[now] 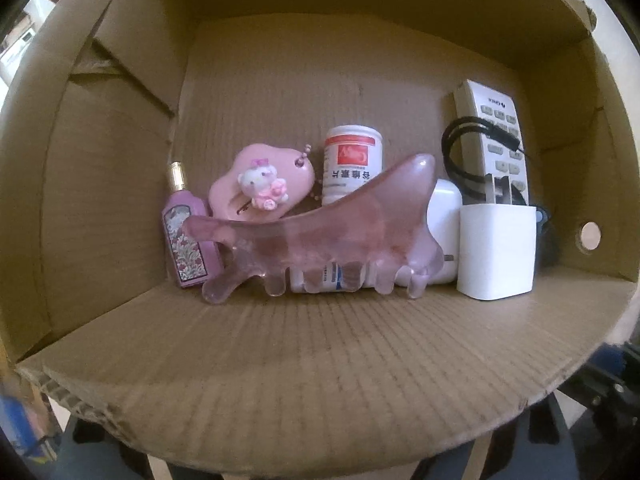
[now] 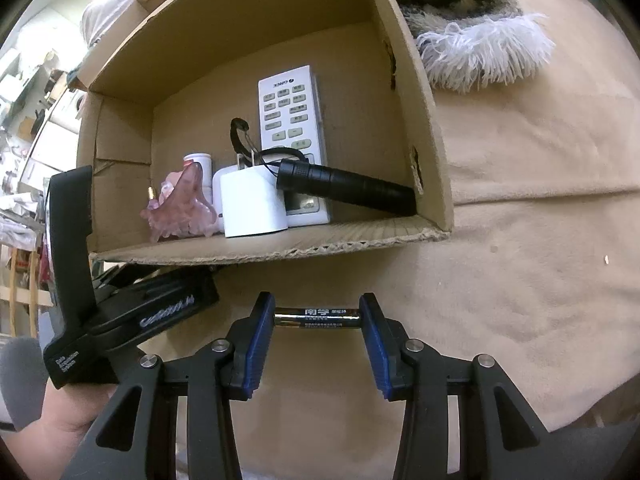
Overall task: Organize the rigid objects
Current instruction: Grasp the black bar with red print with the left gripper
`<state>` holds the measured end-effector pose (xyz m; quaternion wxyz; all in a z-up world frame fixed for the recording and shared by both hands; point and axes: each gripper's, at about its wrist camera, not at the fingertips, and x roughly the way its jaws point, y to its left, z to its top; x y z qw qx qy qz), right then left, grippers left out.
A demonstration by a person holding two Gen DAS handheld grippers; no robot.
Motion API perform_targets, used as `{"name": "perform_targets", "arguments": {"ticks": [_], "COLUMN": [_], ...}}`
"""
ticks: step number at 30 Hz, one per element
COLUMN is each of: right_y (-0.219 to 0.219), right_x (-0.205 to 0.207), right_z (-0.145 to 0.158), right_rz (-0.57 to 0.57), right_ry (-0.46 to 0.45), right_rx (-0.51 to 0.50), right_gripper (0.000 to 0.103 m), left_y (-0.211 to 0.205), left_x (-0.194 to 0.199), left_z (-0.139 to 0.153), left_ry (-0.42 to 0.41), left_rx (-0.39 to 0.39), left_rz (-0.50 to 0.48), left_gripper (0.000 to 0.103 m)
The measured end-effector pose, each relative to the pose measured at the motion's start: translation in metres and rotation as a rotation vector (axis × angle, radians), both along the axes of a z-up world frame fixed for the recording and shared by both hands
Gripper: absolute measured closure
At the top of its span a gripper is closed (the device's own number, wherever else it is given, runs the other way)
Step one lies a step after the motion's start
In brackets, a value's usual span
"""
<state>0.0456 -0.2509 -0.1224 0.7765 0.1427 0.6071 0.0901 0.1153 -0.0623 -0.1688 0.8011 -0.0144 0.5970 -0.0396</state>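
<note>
right gripper [image 2: 317, 330]: pointed steeply down, pads clamped on battery [image 2: 316, 317] ends | left gripper: body beside right, fingers unseen

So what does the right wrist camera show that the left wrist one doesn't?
Right wrist only: the right claw shut on a battery, a black flashlight in the box, the beige cloth and a fringed rug.
Left wrist only: the pink perfume bottle and the bear charm.
Both: the box, remote, white charger, pink comb and a pill bottle.
</note>
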Motion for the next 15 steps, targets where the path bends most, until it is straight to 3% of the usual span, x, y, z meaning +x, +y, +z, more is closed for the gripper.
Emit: {"name": "perform_targets", "arguments": {"ticks": [5, 15], "right_y": [0.004, 0.013], "right_x": [0.000, -0.001], "right_z": [-0.003, 0.000], "right_rz": [0.008, 0.015], "right_ry": [-0.002, -0.022], "right_rx": [-0.016, -0.033], "right_gripper": [0.057, 0.057], "left_y": [0.014, 0.035], "left_x": [-0.001, -0.041], "left_z": [0.002, 0.027], "left_ry": [0.008, 0.024], "left_rx": [0.015, 0.048], "left_rz": [0.015, 0.039], "left_gripper": [0.024, 0.024]}}
